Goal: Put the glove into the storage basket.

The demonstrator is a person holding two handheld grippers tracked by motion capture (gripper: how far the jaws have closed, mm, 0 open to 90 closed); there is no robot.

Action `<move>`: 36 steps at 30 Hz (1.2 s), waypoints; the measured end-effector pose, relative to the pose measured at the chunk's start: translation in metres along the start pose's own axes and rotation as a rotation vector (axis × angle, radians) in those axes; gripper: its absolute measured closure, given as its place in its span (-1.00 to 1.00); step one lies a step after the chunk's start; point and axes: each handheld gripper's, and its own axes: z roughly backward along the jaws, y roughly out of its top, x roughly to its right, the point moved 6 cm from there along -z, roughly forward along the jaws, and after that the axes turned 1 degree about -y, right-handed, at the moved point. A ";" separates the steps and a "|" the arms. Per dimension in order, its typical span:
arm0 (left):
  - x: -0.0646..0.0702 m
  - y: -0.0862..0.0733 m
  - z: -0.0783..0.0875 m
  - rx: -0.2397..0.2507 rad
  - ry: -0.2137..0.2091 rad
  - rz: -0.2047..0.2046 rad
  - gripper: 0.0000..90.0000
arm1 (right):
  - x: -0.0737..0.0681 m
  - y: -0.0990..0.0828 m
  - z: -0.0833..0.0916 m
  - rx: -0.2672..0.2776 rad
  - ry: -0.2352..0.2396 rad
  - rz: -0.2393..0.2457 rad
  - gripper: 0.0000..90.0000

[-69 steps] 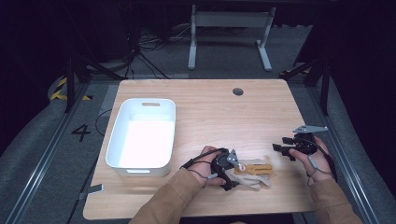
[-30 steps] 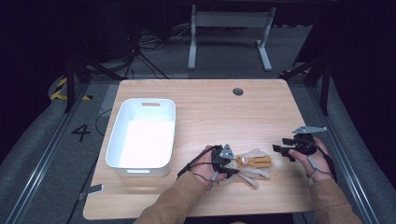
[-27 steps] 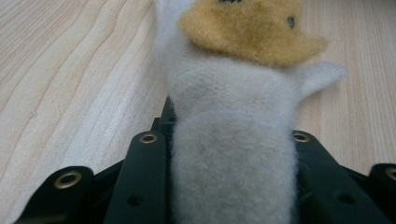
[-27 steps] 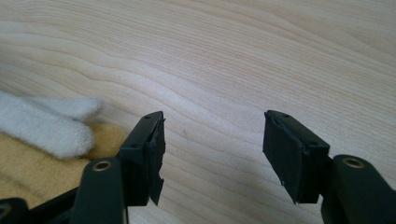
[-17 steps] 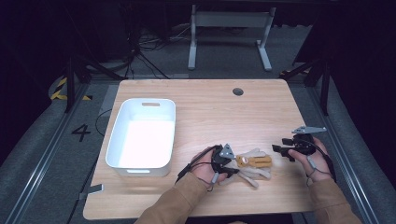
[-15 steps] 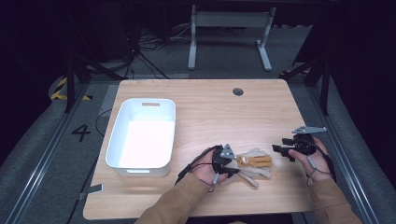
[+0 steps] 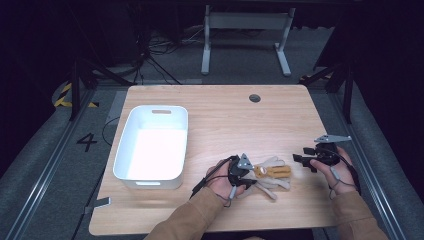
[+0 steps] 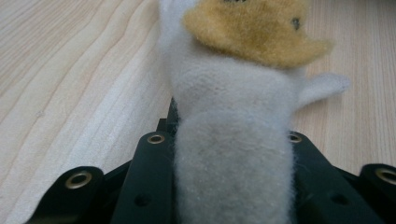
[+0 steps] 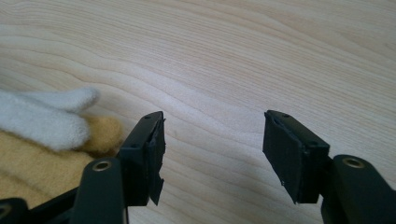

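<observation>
My left gripper [image 7: 246,176] is pinched on one grey-white limb of the soft plush toy with the tan, fuzzy body [image 7: 270,172]; its jaws have just been closing, and in the left gripper view that limb [image 8: 233,158] fills the gap between the two black jaws; the toy lies flat on the pale wood-grain table [image 7: 220,107], near its front edge, just right of my left hand and well apart from the white rectangular plastic bin [image 7: 152,142] on the left; my right gripper [image 7: 306,160] hovers spread wide over bare wood just beside the toy, its pads [image 9: 149,158] touching nothing.

What worries me is the grip itself; I hold only a thin, squashy limb, so I judge the pile could compress and slide out once the toy's weight hangs from it; a quick lift might leave the body swinging or dropping back to the table; carried low, a dangling limb could catch the bin's rim.

The plush looks matted and felt-like, grey-white on the limbs and mustard-tan on the body; the bin is smooth, glossy and round-cornered, with a slot handle at the far end; the tabletop is flat and matte.
</observation>
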 end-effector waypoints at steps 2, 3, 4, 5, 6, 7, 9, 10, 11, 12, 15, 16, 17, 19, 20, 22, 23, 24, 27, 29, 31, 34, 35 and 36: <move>0.000 0.001 0.002 0.000 -0.005 0.013 0.58 | 0.001 0.000 0.000 0.000 -0.004 -0.003 -0.12; 0.000 0.002 0.003 -0.005 -0.005 0.014 0.58 | 0.002 0.000 0.000 0.001 -0.003 -0.004 -0.12; 0.000 0.003 0.005 -0.006 -0.008 0.017 0.58 | 0.003 -0.001 0.000 0.001 -0.006 -0.003 -0.12; 0.000 0.004 0.006 -0.004 -0.009 0.025 0.59 | 0.004 -0.001 0.000 0.001 -0.006 -0.005 -0.12; 0.000 0.005 0.008 -0.009 -0.014 0.029 0.59 | 0.004 -0.001 0.001 0.001 -0.006 -0.007 -0.12; 0.000 0.007 0.011 -0.008 -0.013 0.030 0.60 | 0.004 -0.001 0.000 0.002 -0.006 -0.007 -0.12; 0.000 0.010 0.016 -0.001 -0.012 0.039 0.60 | 0.005 -0.001 0.000 0.001 -0.008 -0.007 -0.12; 0.000 0.012 0.019 0.002 -0.013 0.040 0.61 | 0.005 -0.001 0.000 0.001 -0.012 -0.006 -0.12; 0.001 0.015 0.023 0.012 -0.016 0.049 0.61 | 0.006 -0.001 0.000 -0.001 -0.014 -0.007 -0.12; 0.001 0.017 0.026 0.016 -0.015 0.058 0.61 | 0.007 -0.001 0.000 -0.001 -0.018 -0.010 -0.12; 0.001 0.022 0.036 0.004 -0.009 0.062 0.61 | 0.010 0.000 0.000 0.001 -0.019 -0.017 -0.12; 0.001 0.023 0.039 0.008 -0.005 0.065 0.61 | 0.010 0.000 -0.001 0.003 -0.019 -0.018 -0.12; 0.001 0.024 0.042 0.007 -0.002 0.072 0.61 | 0.010 0.001 -0.001 0.004 -0.018 -0.018 -0.12; -0.001 0.027 0.048 0.011 0.003 0.080 0.61 | 0.010 0.001 -0.002 0.004 -0.016 -0.017 -0.12; -0.001 0.027 0.050 0.014 0.006 0.085 0.61 | 0.010 0.002 -0.002 0.005 -0.017 -0.020 -0.12; -0.003 0.030 0.055 0.029 0.010 0.097 0.61 | 0.010 0.003 -0.002 0.007 -0.018 -0.015 -0.12; -0.004 0.031 0.058 0.035 0.014 0.102 0.61 | 0.010 0.004 -0.003 0.007 -0.015 -0.019 -0.12; -0.004 0.033 0.061 0.039 0.019 0.112 0.61 | 0.011 0.005 -0.003 0.009 -0.013 -0.015 -0.12; -0.006 0.036 0.068 0.055 0.029 0.121 0.61 | 0.011 0.008 -0.006 0.013 -0.014 -0.020 -0.12; -0.007 0.039 0.073 0.063 0.036 0.131 0.61 | 0.011 0.010 -0.008 0.011 -0.015 -0.013 -0.12; -0.008 0.040 0.079 0.066 0.046 0.133 0.61 | 0.011 0.011 -0.009 0.006 -0.018 -0.010 -0.12; -0.010 0.044 0.091 0.078 0.066 0.143 0.61 | 0.011 0.015 -0.012 0.005 -0.019 0.004 -0.12; -0.010 0.045 0.094 0.081 0.071 0.146 0.61 | 0.011 0.016 -0.013 0.006 -0.014 0.009 -0.11; -0.011 0.046 0.097 0.086 0.077 0.151 0.61 | 0.011 0.018 -0.013 0.008 -0.010 0.008 -0.09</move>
